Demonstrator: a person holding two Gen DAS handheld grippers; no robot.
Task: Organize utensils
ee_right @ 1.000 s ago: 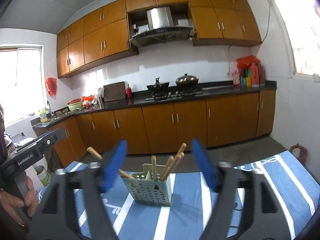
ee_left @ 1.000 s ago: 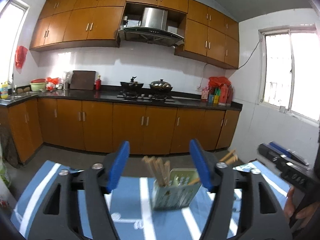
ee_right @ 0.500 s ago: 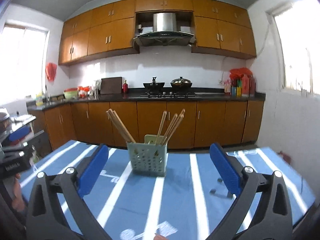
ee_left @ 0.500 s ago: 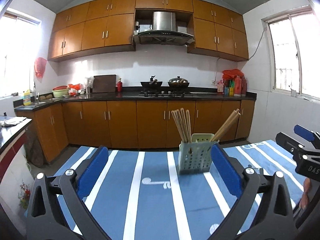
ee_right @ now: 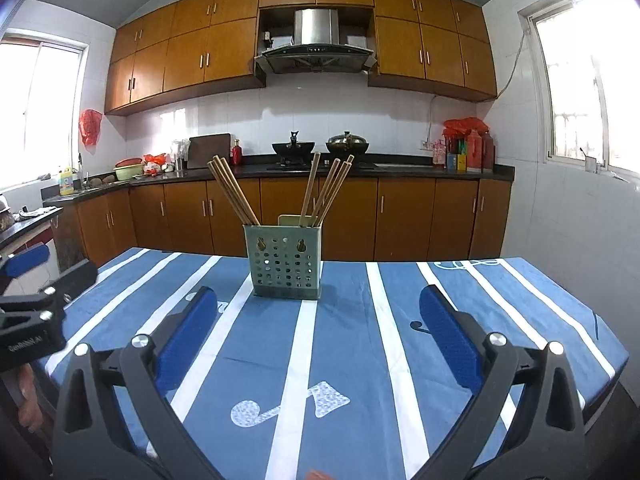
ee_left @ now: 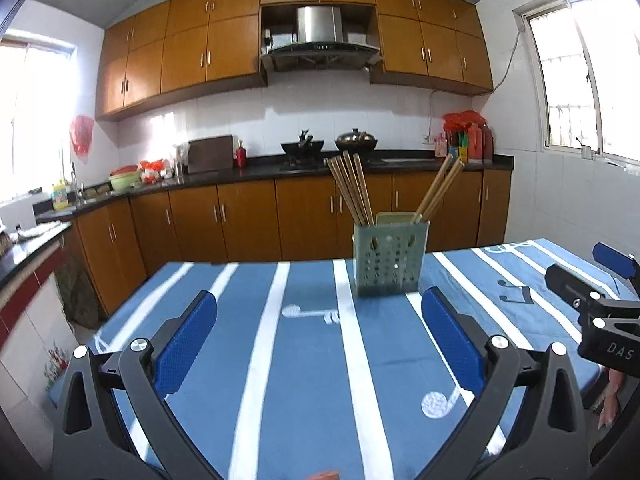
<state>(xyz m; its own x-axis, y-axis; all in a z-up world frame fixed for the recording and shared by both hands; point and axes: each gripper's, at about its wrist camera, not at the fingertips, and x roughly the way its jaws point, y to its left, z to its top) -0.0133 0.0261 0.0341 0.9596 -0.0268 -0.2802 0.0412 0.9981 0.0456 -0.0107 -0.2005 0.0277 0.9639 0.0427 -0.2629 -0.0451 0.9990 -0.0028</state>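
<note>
A pale green perforated utensil holder (ee_left: 390,258) stands upright on the blue striped tablecloth (ee_left: 304,360), with several wooden chopsticks (ee_left: 350,188) leaning in it. It also shows in the right wrist view (ee_right: 285,262), with chopsticks (ee_right: 234,192) fanned left and right. My left gripper (ee_left: 318,344) is open and empty, held back from the holder. My right gripper (ee_right: 316,340) is open and empty, also short of the holder. Each gripper shows at the edge of the other's view.
The table's far edge lies just behind the holder (ee_right: 400,261). Brown kitchen cabinets (ee_left: 248,224) and a dark counter with pots (ee_left: 304,146) run along the back wall. A side counter (ee_left: 24,248) stands at left.
Both grippers have pulled back from the holder and opened wider. The holder now looks farther away and stands free between neither pair of fingers.
</note>
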